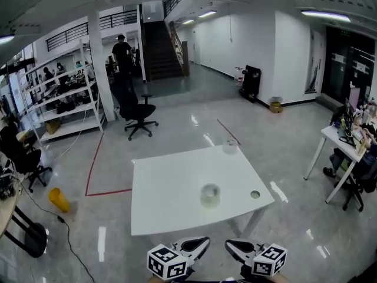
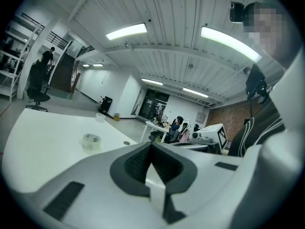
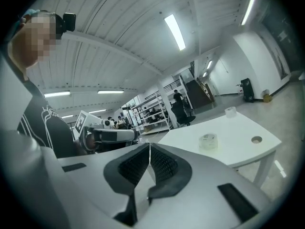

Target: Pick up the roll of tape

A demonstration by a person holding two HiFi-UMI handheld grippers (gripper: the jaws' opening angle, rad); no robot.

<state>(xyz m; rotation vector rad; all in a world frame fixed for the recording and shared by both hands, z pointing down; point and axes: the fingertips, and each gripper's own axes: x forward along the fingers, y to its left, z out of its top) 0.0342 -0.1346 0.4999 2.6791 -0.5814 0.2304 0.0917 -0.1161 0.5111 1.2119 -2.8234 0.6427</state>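
Presently, tape: the clear plastic roll of tape [image 1: 210, 195] lies flat on the white rectangular worktop [image 1: 171, 187], right of centre, well apart from both claws.
Left claw [image 2: 151, 146]: jaws together, nothing between them.
Right claw [image 3: 149, 146]: jaws together, also empty.
Risk: closed jaws would probably shove the light roll away rather than straddle it, so they need opening first.
Mix-up: the small white roll [image 1: 230, 147] at the far edge could be grabbed instead.

No legible text, brand or number anywhere. Cubes on left gripper [image 1: 205, 241] and right gripper [image 1: 230, 244], bottom centre: square marker patterns only.
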